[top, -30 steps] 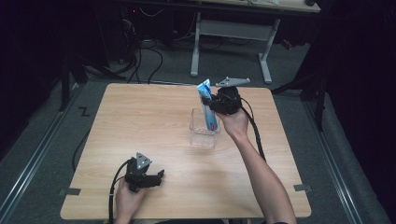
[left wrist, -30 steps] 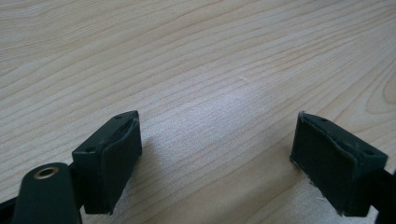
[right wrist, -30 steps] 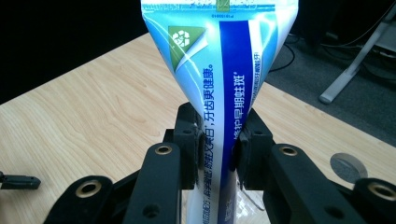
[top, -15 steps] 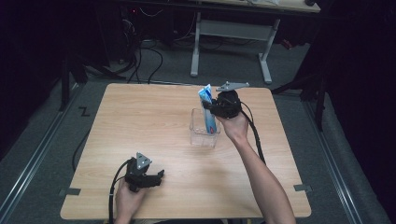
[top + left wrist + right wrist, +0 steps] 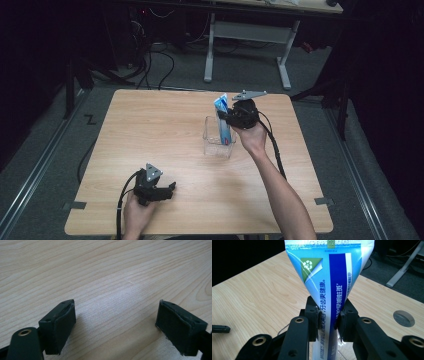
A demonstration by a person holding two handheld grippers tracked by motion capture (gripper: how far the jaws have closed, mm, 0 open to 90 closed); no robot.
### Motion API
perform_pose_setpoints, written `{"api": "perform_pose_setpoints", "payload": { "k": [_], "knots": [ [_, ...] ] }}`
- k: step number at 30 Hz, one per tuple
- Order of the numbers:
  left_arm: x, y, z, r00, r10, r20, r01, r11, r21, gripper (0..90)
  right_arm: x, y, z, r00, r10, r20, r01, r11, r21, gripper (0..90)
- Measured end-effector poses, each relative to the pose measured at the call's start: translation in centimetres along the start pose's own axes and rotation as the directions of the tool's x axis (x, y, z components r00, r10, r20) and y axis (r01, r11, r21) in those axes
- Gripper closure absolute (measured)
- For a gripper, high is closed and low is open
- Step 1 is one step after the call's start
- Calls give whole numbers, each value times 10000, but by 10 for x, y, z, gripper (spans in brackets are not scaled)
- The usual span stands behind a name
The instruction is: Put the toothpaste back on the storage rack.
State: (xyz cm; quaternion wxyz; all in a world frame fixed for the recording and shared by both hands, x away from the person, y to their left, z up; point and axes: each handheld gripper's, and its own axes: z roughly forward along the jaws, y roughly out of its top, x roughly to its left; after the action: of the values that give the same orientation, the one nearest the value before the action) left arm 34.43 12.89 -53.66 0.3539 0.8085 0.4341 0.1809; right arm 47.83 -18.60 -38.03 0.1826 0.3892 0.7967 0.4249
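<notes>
Toothpaste tube [image 5: 223, 120] being set into the clear container [image 5: 218, 140] — placement step in hand.
The tube is held upright by the right gripper [image 5: 231, 118], its lower end inside the container, crimped end above the rim; jaws are clamped on its middle. Next, likely lowering and a release are called for. The left gripper [image 5: 162, 190] is rested on the table [image 5: 150, 130], well apart from the container — jaws wide apart, nothing held.

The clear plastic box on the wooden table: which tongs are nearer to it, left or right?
Right. The right tongs hold a blue toothpaste tube just above the clear plastic box; the left tongs rest open near the table's front edge.
</notes>
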Motion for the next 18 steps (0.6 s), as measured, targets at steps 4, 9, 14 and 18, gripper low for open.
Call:
{"api": "perform_pose_setpoints", "payload": {
  "k": [4, 9, 14, 18],
  "knots": [
    [0, 0, 0, 10000, -7, 0, 7, 10000, -8, 163, 0, -1, 1, 10000, -48, 69, 47, 9999, 122, 731],
    [0, 0, 0, 10000, -11, 3, 11, 10000, -5, 163, 0, -5, 3, 10000, -24, 58, 23, 9998, 210, 731],
    [0, 0, 0, 10000, -17, 2, 17, 10000, -7, 163, -2, -8, 5, 10000, -17, 82, 15, 9995, 322, 731],
    [0, 0, 0, 10000, -14, 3, 14, 10000, -6, 163, -2, -10, 6, 9999, 10, 108, -14, 9992, 405, 731]
  ]
}}
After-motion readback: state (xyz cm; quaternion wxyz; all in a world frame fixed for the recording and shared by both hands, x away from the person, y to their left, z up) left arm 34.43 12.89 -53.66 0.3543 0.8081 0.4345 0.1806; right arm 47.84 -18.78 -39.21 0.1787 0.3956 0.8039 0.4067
